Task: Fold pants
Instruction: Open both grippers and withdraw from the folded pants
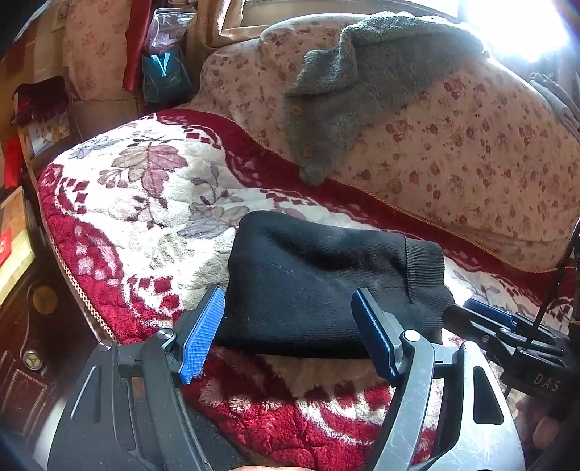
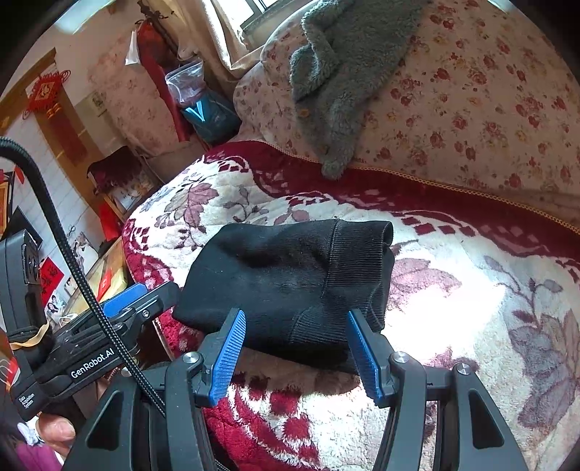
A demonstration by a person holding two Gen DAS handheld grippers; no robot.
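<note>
One folded black pants (image 1: 326,279), one grey fleece jacket (image 1: 362,90) (draped), two grippers.

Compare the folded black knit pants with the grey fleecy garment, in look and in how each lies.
The black knit pants are smooth, ribbed at one end; the grey fleecy garment is shaggy with buttons. The pants lie folded in a compact bundle on the red-and-cream floral seat cover; the grey garment hangs loose, draped down the flowered backrest. Both are soft clothing, and neither is gripped.

Glare whites out the window (image 1: 522,25) behind the sofa. The grey fleece garment (image 2: 340,72) runs off the top edge. The folded black pants (image 1: 319,282) hide their own lower layers.
</note>
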